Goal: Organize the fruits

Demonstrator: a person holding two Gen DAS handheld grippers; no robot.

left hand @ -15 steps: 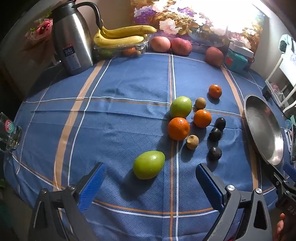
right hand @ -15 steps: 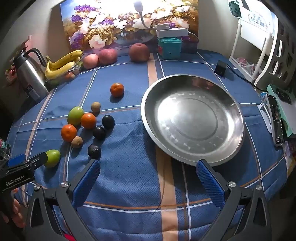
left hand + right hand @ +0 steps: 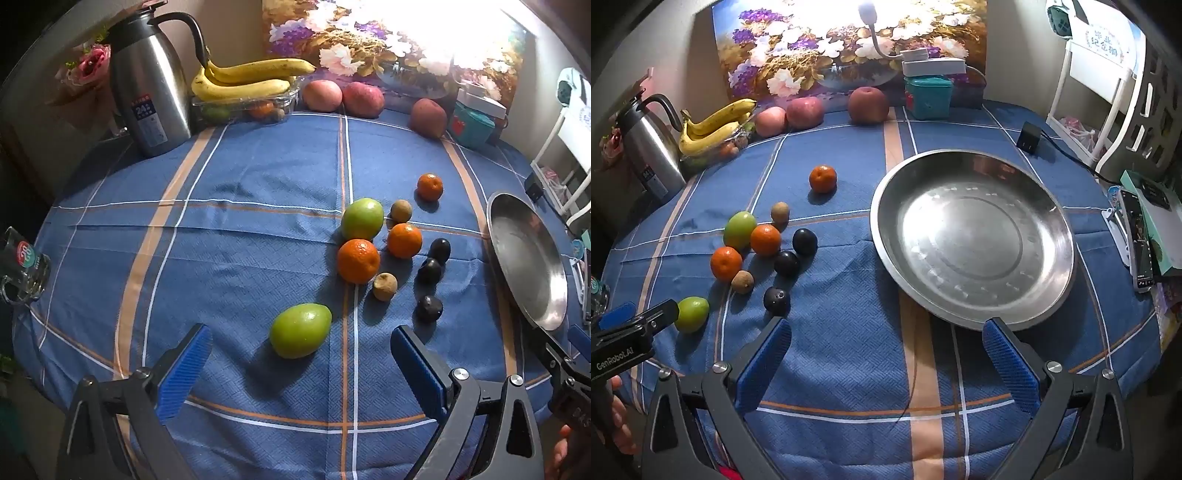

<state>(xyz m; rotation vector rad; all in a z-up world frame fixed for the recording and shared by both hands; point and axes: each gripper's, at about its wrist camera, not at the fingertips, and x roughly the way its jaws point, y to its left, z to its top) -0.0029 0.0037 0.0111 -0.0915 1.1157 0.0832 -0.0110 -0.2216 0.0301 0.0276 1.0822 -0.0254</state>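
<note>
I am holding my left gripper (image 3: 301,373) wide apart, and the green fruit (image 3: 300,330) is lying just ahead, between its fingers. My right gripper (image 3: 886,363) is gaping too, holding nothing, with the metal plate (image 3: 1062,236) just past its right finger. The fruit is round, so if I am squeezing off-center, it may be rolling away.
</note>
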